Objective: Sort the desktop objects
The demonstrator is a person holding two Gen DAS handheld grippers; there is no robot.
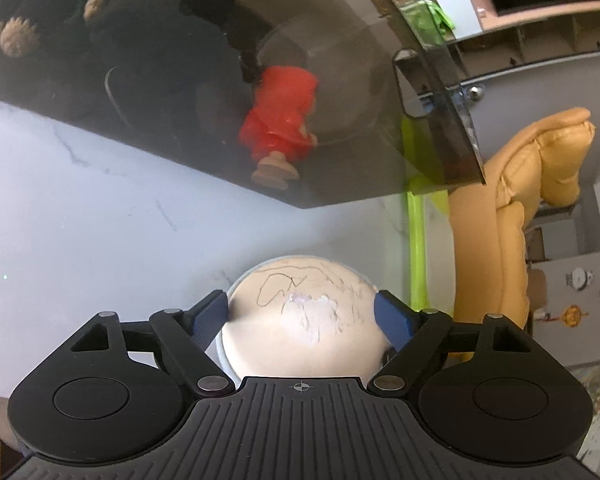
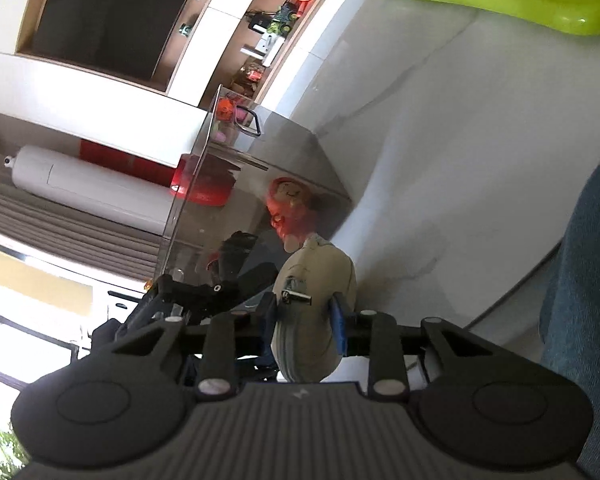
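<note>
Now your right gripper (image 2: pixel 306 320) is pinching the beige zip pouch (image 2: pixel 316 280) edgewise; your left gripper (image 1: pixel 300 316), jaws spread, is flanking its broad face without pressing.

Left gripper (image 1: pixel 302 314): seen from behind, aimed toward 12 o'clock and tilted downward; blue pads (image 1: pixel 394 318) set wide at 9 and 3 o'clock of a round case (image 1: pixel 300 320), the 9 o'clock pad touching it, the other just beside.
Right gripper (image 2: pixel 306 320): rolled sideways; jaws drawn narrow, the case's (image 2: pixel 314 312) edge clamped between the pads (image 2: pixel 339 330).
</note>
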